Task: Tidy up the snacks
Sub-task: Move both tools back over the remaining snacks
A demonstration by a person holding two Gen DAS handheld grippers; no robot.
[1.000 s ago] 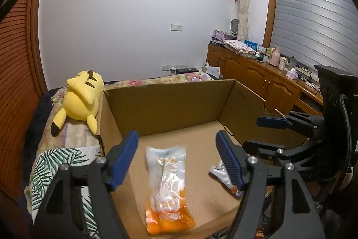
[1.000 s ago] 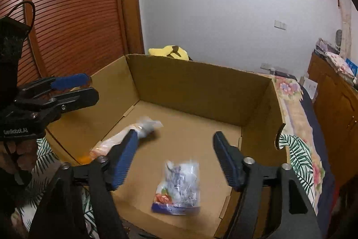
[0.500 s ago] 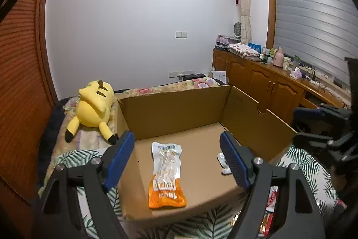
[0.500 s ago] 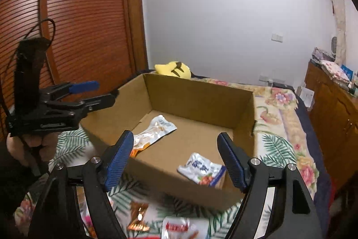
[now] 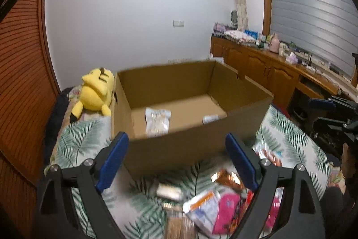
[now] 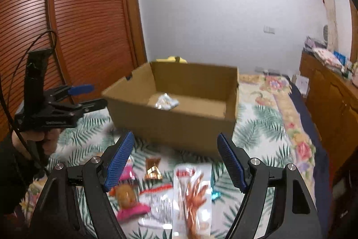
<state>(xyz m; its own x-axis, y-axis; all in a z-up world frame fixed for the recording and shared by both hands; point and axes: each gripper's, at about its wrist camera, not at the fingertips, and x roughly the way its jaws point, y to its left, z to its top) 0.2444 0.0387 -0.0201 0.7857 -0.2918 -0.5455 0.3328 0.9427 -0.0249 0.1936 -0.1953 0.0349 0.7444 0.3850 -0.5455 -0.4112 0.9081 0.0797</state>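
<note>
— Right, where are the snacks?

— Two packets lie on the floor of the cardboard box (image 5: 192, 145): a clear packet (image 5: 157, 121) towards its left, a pale packet (image 5: 210, 118) further right. Most of the pile (image 6: 170, 192) sits loose on the leaf-print bedspread (image 6: 257, 127), just in front of the box.

— And the grippers?

— The left gripper (image 5: 176, 160) hangs above that pile, its blue fingers (image 5: 113, 159) spread wide; they've just been opening, nothing between them. The right gripper (image 6: 174, 160) is also spread, empty, with a long clear packet (image 6: 193, 198) lying below it.

— Anything beside the box?

— A yellow plush toy (image 5: 97, 91), against its left wall.
</note>
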